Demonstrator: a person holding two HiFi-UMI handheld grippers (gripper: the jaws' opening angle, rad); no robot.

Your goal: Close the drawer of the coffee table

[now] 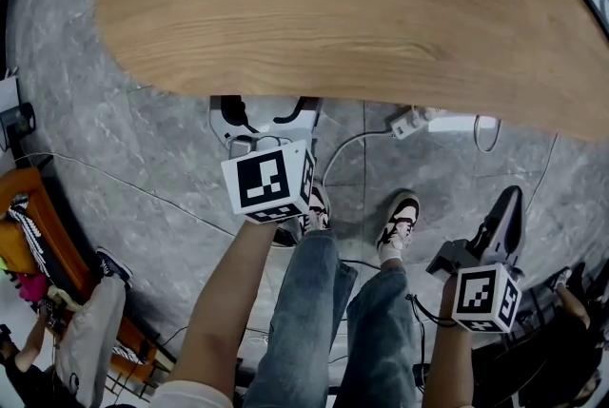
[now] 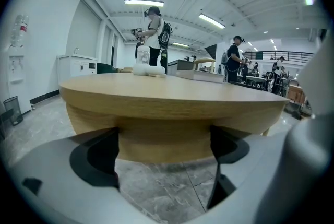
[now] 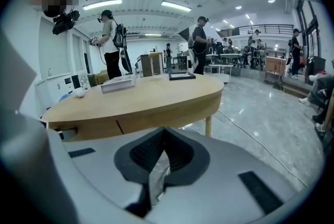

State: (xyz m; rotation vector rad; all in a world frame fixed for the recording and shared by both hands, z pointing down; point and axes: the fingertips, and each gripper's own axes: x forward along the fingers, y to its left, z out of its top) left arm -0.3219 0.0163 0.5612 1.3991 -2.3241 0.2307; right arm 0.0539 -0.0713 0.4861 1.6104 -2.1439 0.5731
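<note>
Head view: coffee table (image 1: 333,7) fills the whole 10–2 o'clock arc. Its edge overhangs the left gripper (image 1: 265,116), so no way up or fwd at 12. In left gripper view the table's wood front (image 2: 164,139) spans the gap btwn the spread jaws, w/ bare floor (image 2: 167,186) under it.

L gripper has open floor at 8–10 o'clock, as far as the orange seat (image 1: 33,225). At its 3: power strip (image 1: 411,123) + cable (image 1: 343,149) on the floor.

Right gripper (image 1: 509,206), jaws together, has mostly bare floor at 12 up to the table edge. Person's shoes (image 1: 400,223) sit at its 9. In right gripper view a table leg (image 3: 209,126) stands at 12, w/ wide open floor at 1–3.
</note>
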